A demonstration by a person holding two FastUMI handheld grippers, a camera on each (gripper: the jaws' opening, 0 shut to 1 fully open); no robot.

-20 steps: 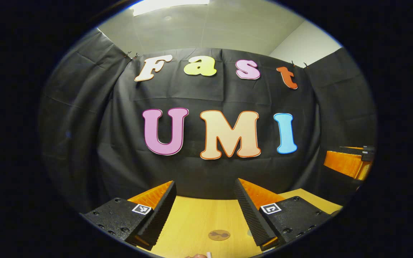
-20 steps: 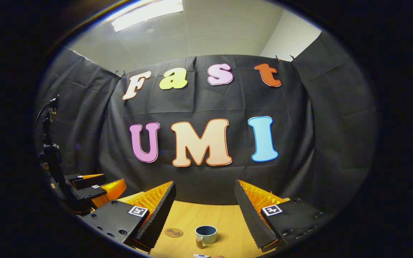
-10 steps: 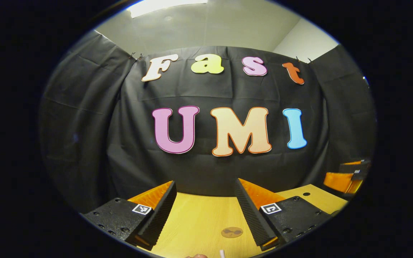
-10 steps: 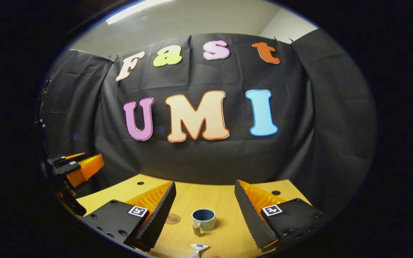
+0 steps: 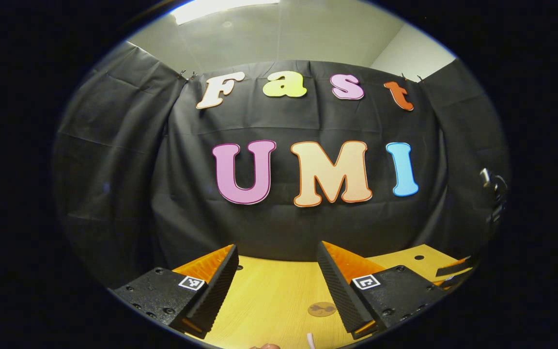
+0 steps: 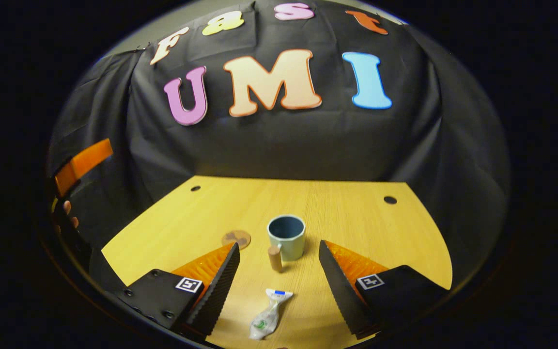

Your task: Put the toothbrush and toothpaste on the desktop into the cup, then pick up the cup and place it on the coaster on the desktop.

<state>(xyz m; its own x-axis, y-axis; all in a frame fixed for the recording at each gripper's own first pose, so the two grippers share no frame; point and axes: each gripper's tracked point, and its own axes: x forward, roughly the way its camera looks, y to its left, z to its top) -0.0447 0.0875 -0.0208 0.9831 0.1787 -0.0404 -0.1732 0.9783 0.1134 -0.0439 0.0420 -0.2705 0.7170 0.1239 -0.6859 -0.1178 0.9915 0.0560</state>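
We hold the right gripper (image 6: 279, 271) with its fingers spread and empty above the near edge of the surface (image 6: 356, 213), the toothpaste (image 6: 268, 319) lying flat between them and the cup (image 6: 286, 237) upright toward the middle, the coaster (image 6: 236, 239) just beside it. The tube looks soft and crumpled (a judgement), so a shallow pinch may slip off or scrape the surface, and a careless approach could topple the cup. Our left gripper (image 5: 279, 286) is likewise spread and empty over its near edge, where a pale tip, possibly the toothbrush (image 5: 310, 341), barely shows.

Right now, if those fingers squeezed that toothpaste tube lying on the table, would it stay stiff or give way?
The toothpaste tube looks crumpled and twisted, so it is probably soft and would flatten further between the fingers. It seems partly used, so likely light. Lying flat on the table, it should slide when pushed, not roll.
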